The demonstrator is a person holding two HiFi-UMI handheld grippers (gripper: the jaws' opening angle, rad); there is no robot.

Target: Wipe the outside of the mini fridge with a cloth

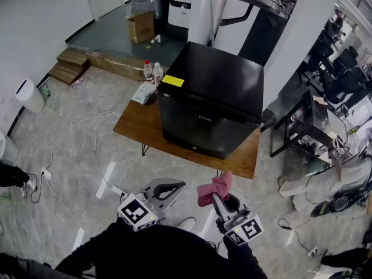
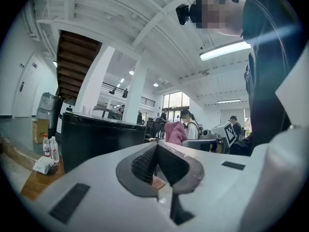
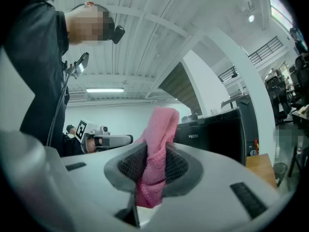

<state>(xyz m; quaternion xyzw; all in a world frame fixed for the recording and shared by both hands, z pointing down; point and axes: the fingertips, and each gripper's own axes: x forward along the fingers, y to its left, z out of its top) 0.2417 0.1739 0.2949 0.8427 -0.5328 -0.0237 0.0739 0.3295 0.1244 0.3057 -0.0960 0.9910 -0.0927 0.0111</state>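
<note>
Gripping a bunched pink cloth (image 3: 158, 129) in the right gripper (image 3: 153, 166), with the jaws clenched on its middle and the top fold sticking up past the tips. Holding the left gripper (image 2: 157, 162) just beside it, with jaws pressed together on nothing. Facing the black mini fridge (image 1: 212, 100), set on the right part of the low wooden table (image 1: 135, 128) with its front near the near edge, well apart from both grippers, with two bottles (image 1: 152, 71) at the table's far left corner.
</note>
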